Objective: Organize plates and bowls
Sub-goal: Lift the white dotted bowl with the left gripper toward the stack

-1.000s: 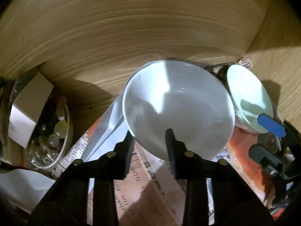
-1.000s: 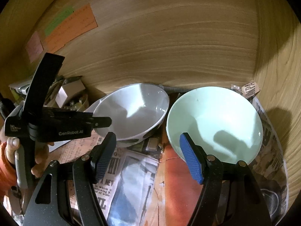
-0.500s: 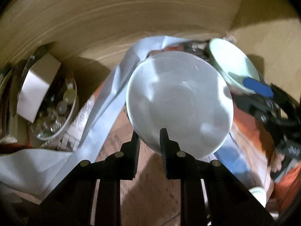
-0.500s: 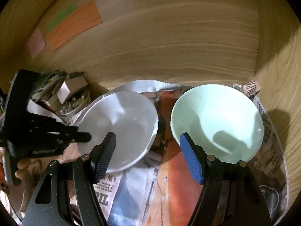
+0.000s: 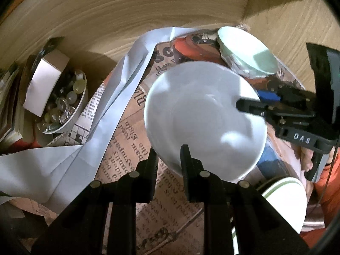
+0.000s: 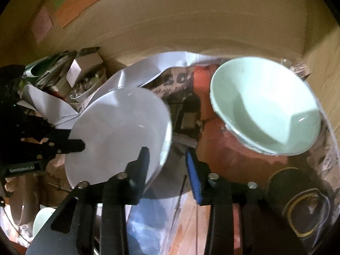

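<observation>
Newspaper (image 5: pixel 131 148) lines the floor of a wooden enclosure, white paper strip (image 5: pixel 119 97) draped across it. White bowl (image 5: pixel 204 116) is lifted and tilted, now further toward the mint bowl (image 6: pixel 265 106) than a second ago and partly overlapping it in the left view. Mint bowl sits tilted in the back right corner, same spot as before. Left gripper (image 5: pixel 167 159) is clamped narrow on the white bowl's near rim, one finger inside, one outside. Right gripper (image 6: pixel 166 159) has just been closing; its jaws now straddle the white bowl's opposite rim, contact unclear through the blur. Dish of glass pebbles (image 5: pixel 63 104) unchanged at left.
</observation>
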{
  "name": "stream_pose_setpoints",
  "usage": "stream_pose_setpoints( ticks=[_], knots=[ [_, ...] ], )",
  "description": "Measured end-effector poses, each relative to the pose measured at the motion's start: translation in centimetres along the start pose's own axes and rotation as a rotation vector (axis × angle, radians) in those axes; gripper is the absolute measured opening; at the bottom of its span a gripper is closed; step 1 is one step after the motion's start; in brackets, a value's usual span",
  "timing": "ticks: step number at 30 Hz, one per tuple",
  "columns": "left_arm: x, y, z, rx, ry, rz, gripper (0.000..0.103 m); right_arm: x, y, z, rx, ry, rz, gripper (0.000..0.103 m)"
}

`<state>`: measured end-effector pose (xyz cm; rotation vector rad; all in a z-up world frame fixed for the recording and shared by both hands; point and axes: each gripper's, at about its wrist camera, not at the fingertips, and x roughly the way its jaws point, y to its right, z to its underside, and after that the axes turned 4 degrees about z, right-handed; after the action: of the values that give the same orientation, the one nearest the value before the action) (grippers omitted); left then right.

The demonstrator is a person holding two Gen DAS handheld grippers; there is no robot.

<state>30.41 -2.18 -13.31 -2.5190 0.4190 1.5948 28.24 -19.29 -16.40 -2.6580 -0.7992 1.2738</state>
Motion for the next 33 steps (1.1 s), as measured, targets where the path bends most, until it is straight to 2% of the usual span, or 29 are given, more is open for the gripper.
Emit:
stream_pose_setpoints(
  ticks=[4,9,12,16,21,33],
  knots=[
    [0.1,0.6,0.0,0.016,0.023,-0.038,0.021,0.2,-0.4,-0.1,-0.001,-0.009,-0.023,0.018],
    [0.4,1.0,-0.1,0.012,0.041,-0.074,0.02,0.2,-1.1,-0.2,0.003,0.0,0.011,0.018],
    [0.1,0.9,0.0,0.001,0.054,-0.067,0.02,-0.3,-1.4,-0.2,-0.002,0.016,0.028,0.018],
    [-1.6,1.2,0.4,0.009,0.098,-0.073,0.02,-1.7,-2.5,-0.2,-0.037,0.054,0.058,0.018],
    [-4.4,1.5,1.1,-0.003,0.17,-0.067,0.02,-4.0,-3.4,-0.3,-0.043,0.11,0.049,0.018],
    [-10.5,2.1,6.0,-0.043,0.288,-0.084,0.02,-9.4,-8.1,1.2,-0.1,0.227,0.018,0.018]
  ],
)
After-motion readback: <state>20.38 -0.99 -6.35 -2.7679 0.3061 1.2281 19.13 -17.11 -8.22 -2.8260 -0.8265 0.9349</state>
